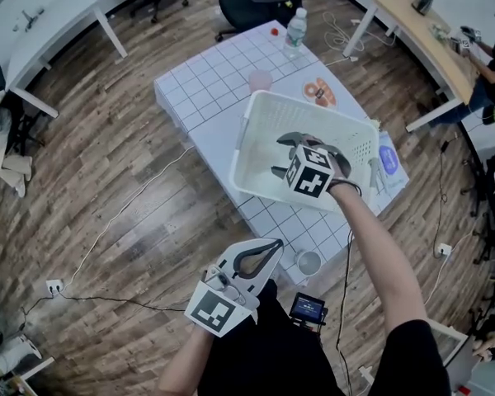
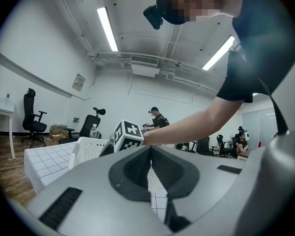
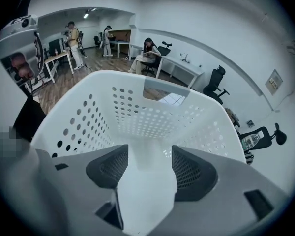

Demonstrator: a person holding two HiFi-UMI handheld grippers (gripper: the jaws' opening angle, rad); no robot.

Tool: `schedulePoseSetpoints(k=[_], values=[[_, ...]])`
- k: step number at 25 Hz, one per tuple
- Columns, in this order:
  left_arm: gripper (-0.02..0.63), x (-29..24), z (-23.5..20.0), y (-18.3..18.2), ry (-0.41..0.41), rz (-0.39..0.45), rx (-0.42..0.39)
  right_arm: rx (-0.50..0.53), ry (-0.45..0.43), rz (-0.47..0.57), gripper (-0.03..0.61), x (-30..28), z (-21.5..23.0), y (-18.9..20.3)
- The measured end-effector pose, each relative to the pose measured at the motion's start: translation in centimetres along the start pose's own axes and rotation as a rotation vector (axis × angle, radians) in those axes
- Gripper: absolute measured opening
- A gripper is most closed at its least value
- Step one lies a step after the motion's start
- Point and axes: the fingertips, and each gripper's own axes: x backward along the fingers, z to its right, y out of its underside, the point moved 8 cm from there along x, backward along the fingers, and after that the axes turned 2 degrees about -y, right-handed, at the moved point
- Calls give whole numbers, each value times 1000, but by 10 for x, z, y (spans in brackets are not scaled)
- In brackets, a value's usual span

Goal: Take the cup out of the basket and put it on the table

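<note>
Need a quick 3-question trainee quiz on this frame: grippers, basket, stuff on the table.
1. True or false: the left gripper has its jaws apart.
2. The right gripper hangs over the: A) bottle B) basket C) plate.
3. Fill in: the cup on the table beyond the basket is ___ in colour.
Key: 1 false; 2 B; 3 pink.

Head view: steeply down onto desk.
Left gripper view: level, toward basket.
Right gripper view: close, into basket.
Shared: basket.
</note>
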Motion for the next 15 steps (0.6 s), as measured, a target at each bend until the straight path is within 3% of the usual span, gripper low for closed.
schedulePoseSetpoints(k=[15], values=[[9,-4,-16,17,20,-56,19,29,-44,-57,285,-73,8,0]])
